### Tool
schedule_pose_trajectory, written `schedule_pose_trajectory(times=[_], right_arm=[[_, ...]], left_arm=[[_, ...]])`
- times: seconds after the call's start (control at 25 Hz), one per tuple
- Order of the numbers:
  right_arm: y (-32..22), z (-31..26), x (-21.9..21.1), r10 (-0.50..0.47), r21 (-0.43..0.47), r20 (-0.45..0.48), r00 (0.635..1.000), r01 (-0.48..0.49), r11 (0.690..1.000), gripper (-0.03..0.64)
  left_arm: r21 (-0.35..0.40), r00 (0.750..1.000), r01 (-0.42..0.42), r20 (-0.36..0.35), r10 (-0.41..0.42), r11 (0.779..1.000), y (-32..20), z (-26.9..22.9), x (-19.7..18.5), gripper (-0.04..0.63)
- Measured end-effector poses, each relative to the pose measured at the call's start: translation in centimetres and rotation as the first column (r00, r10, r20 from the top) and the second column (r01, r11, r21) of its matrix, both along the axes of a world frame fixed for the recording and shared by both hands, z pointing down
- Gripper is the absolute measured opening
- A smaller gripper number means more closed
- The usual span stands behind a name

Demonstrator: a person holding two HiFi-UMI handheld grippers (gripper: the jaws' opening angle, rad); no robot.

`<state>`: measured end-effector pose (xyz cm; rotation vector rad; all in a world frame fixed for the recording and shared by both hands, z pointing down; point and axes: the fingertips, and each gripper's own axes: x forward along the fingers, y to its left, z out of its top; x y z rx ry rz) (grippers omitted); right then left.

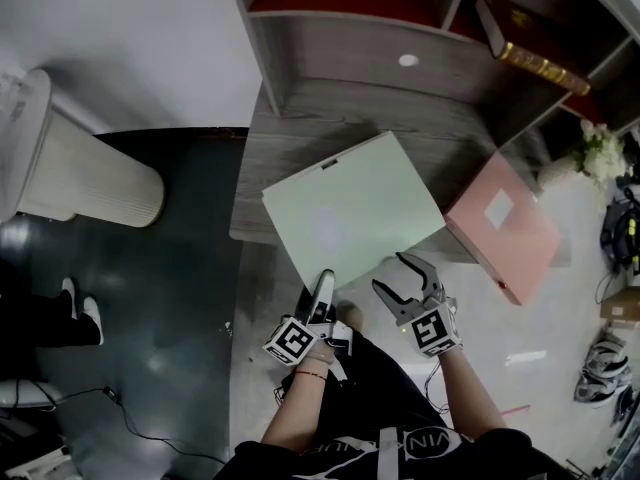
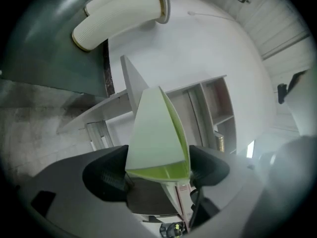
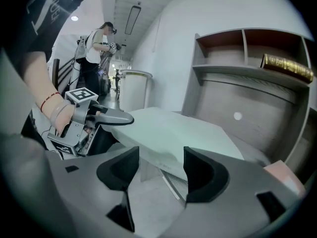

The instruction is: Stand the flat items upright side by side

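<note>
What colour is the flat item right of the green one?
Pink, with a pale square label; the flat item shows best in the head view.

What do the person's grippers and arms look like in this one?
The left gripper and right gripper are grey with dark curved fingers. Each carries a cube with black-and-white square markers. The person wears a black top with white print, and a red bracelet on the left wrist.

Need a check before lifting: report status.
Left hand-held gripper open astride green box corner. Right hand-held gripper open, empty. Box flat on desk; pink box beside it.
</note>
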<state>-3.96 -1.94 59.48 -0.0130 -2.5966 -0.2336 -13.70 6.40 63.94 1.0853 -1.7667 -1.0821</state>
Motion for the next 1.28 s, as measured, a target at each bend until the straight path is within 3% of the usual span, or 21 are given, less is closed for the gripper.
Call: schedule_pose_trajectory(times=[0.12,0.32,0.48,0.64,1.28], right_arm=[[-0.1,-0.1,-0.1,-0.005,0.001,0.001,1.000,0.005,1.000,0.268],[-0.3,-0.2,0.3,0.002,-0.003,-0.004,1.000,-0.002,1.000,0.272],[-1.0,-1.0,0.4,0.029,0.001,0.012,1.000,-0.029,1.000,0.275],[-1.3,-1.6,0.3,0.030,0.009,0.024,0.999,-0.030,0.999,0.279],[-2.5,-4.5,-1.5,0.011,-0.024,0.054,0.998,-0.010,1.000,0.284]], left_arm=[[0.013,0.998,0.035,-0.055,-0.034,0.999,-0.1,0.7,0.2,0.367],[0.106,0.982,0.088,-0.178,-0.068,0.991,-0.7,0.2,0.6,0.342],[0.024,0.995,0.059,-0.084,-0.056,0.998,0.0,-0.2,-0.1,0.334],[0.044,0.997,0.065,-0.045,-0.063,0.997,0.1,-2.2,-1.0,0.331],[0.002,0.987,0.113,0.113,-0.112,0.994,0.8,-9.0,-5.1,0.330]])
